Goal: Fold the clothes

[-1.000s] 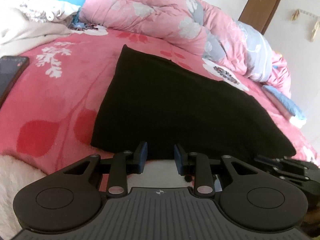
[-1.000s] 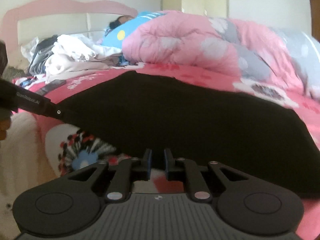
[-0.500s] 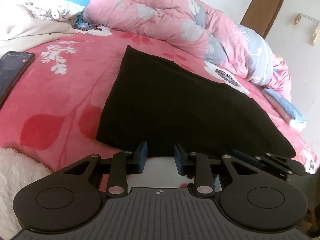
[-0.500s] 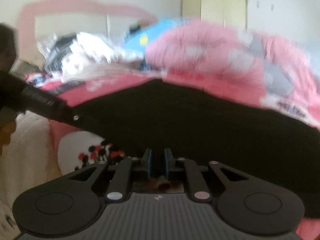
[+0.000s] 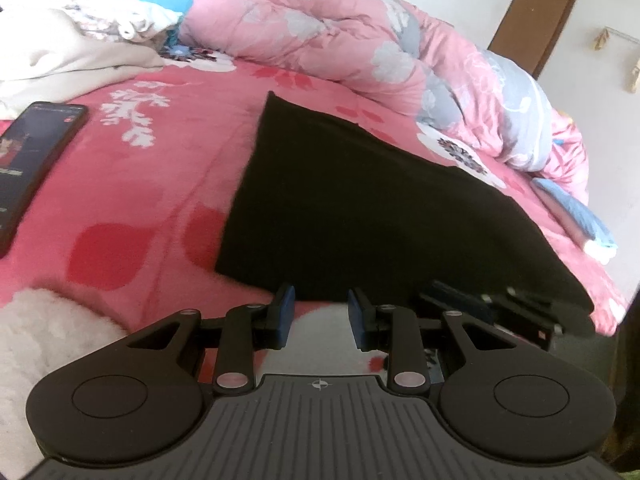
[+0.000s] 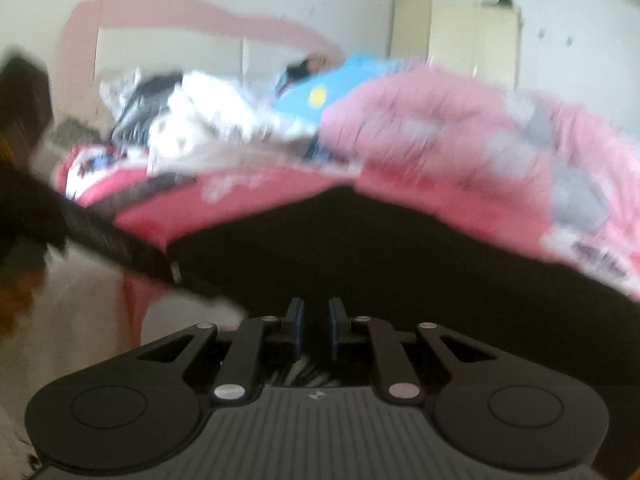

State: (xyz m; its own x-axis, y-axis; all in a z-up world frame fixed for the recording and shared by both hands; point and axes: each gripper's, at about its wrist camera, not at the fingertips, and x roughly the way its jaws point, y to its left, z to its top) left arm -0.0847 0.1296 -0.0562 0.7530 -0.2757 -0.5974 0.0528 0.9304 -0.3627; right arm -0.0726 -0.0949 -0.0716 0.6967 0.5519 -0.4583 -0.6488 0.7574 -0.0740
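A black folded garment (image 5: 380, 208) lies flat on the pink floral bed sheet (image 5: 168, 184). My left gripper (image 5: 320, 313) hovers at the garment's near edge, open, with nothing between its blue pads. In the same view my right gripper (image 5: 484, 310) comes in from the right along that edge. The right wrist view is blurred. There the right gripper (image 6: 316, 322) stands narrowly open over the near edge of the black garment (image 6: 400, 264), and I see nothing clamped. The left gripper's body (image 6: 116, 242) crosses that view at the left.
A dark phone (image 5: 36, 160) lies on the sheet at the left. A bunched pink duvet (image 5: 340, 36) and a pile of white clothes (image 5: 68, 40) fill the far side. Something white and fluffy (image 5: 44, 332) sits near left. A brown door (image 5: 532, 28) stands beyond.
The right gripper has slid left along the garment's near edge, closer to the left gripper, and its view has swung and blurred. The left gripper has risen slightly. The garment has not moved.
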